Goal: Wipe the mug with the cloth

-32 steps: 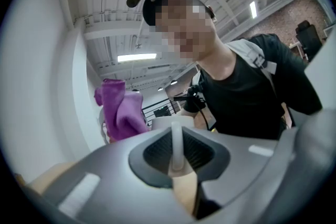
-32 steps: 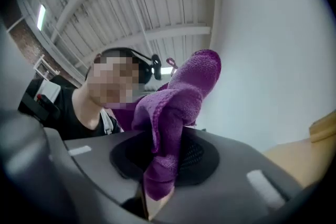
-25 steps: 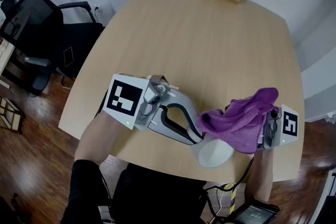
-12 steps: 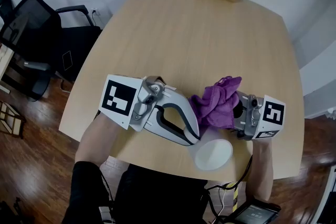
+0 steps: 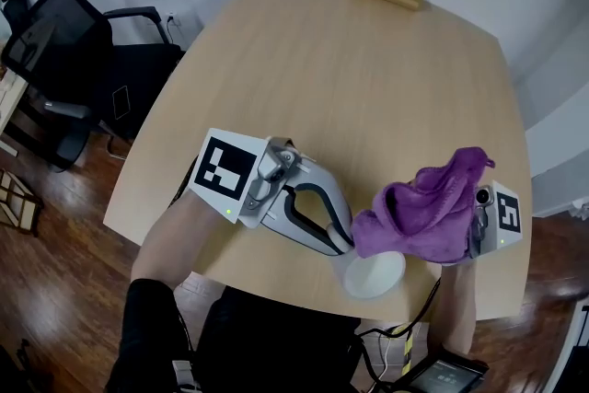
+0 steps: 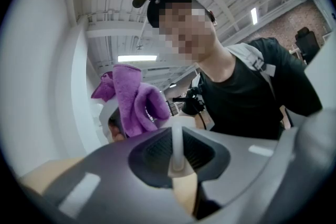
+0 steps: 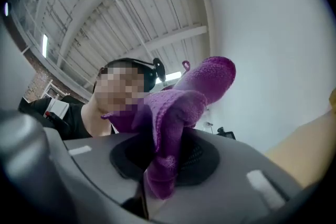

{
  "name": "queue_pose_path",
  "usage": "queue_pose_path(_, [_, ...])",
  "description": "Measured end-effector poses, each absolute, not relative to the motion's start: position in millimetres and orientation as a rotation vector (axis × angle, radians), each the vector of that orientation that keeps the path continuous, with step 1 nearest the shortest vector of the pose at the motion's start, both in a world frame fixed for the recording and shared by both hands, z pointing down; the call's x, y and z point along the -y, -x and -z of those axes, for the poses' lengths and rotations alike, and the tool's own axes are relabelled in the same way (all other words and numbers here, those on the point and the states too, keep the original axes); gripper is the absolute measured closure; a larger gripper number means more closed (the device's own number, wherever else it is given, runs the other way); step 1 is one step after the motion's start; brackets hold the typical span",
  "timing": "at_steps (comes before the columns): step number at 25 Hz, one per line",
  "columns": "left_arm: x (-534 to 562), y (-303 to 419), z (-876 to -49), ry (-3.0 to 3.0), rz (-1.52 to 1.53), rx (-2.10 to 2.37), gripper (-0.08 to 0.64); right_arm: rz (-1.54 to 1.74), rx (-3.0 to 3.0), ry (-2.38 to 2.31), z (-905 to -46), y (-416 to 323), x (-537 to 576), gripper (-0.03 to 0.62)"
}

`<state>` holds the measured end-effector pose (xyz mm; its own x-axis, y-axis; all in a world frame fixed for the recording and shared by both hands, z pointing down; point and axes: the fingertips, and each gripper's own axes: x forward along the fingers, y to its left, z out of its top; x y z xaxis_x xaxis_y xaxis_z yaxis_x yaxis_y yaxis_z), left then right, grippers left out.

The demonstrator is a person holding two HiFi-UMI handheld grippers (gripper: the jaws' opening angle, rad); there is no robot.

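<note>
White mug (image 5: 375,276): held at the near edge of the table (image 5: 368,78), just under the purple cloth (image 5: 425,212). My left gripper (image 6: 177,157) pinches 1 thin white part of it, probably the wall or the handle. My right gripper (image 7: 160,170) clamps 1 bunched fold of cloth; the rest overlaps the mug's upper side.
</note>
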<state>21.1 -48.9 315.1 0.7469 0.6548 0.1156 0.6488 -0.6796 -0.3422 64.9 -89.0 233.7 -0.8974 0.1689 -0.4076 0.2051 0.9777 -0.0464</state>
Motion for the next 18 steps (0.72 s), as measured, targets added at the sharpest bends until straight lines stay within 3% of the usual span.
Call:
queue_pose_path(9, [47.9,-19.4,-313.2,2.577,-0.030,1.013,0.494,0.325,-2.873,-0.304,-279.7,-29.7,100.4,0.517])
queue_pose_path(18, [47.2,-18.7,-294.5,2.588,-0.156,0.991,0.494,0.246,-3.203,0.048,-353.2,-33.9,143.2,0.517])
